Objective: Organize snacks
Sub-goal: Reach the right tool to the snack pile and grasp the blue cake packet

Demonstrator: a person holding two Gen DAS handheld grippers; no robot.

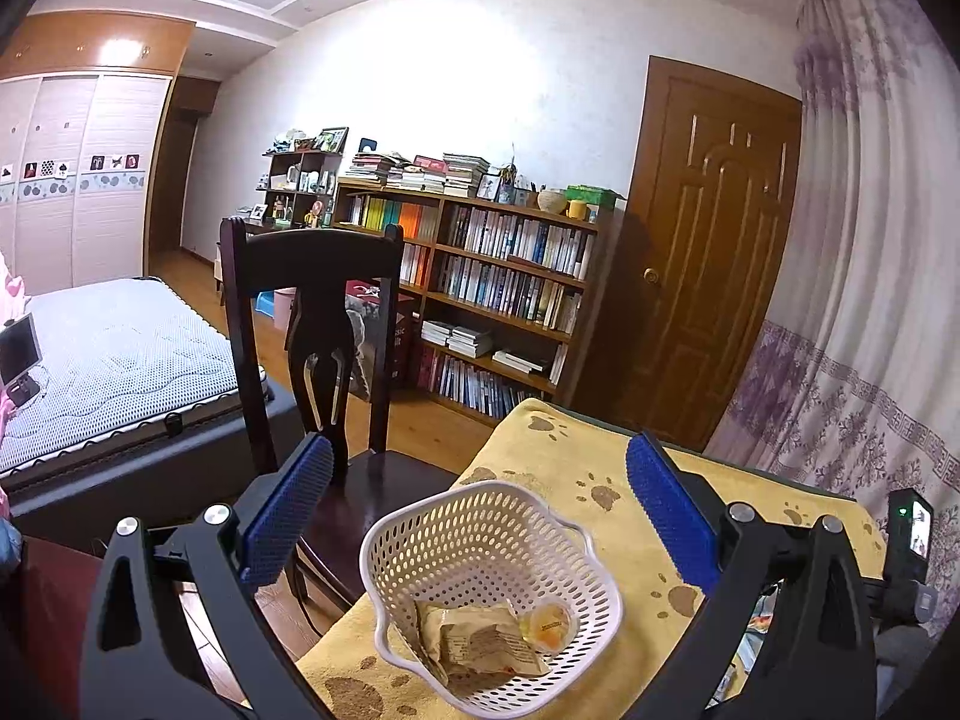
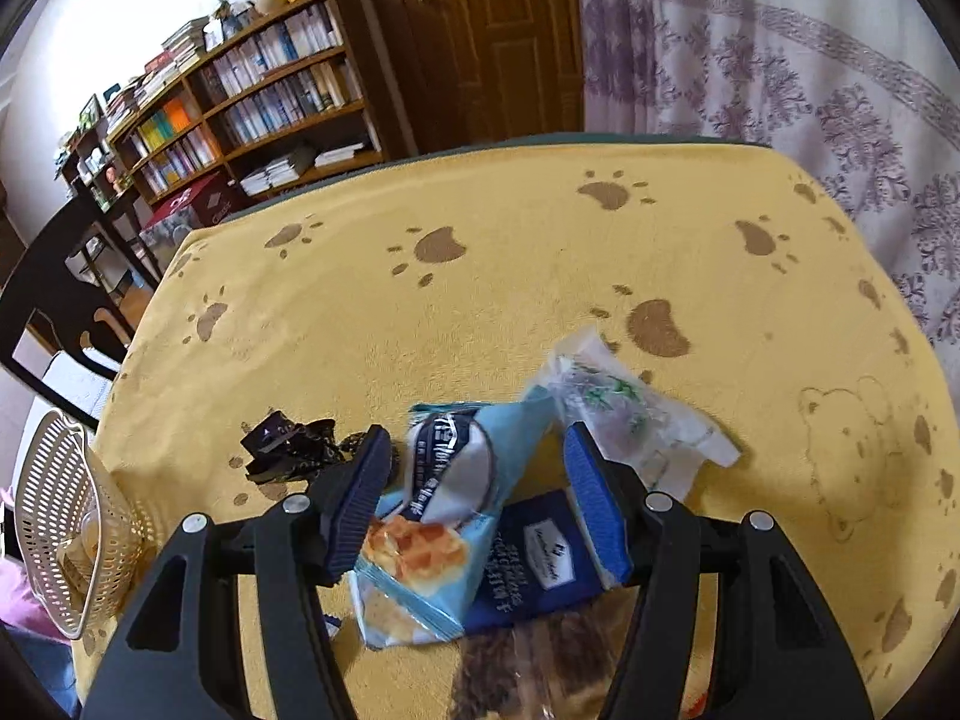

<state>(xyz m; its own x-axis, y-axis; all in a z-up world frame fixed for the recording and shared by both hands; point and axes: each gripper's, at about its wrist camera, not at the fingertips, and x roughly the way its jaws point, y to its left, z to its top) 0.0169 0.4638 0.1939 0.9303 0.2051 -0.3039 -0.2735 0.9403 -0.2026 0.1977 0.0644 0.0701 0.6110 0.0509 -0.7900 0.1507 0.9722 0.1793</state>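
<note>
Both grippers are the same build: chunky black plastic arms with triangular cutouts and round silver screws at the pivots. Left gripper (image 1: 480,504) has bright blue ribbed pads (image 1: 288,516); the right gripper (image 2: 480,480) pads look darker, maybe just shadow.

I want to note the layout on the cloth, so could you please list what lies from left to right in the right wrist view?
White basket → dark crumpled wrapper → light blue snack packet → clear packet with green print.
</note>
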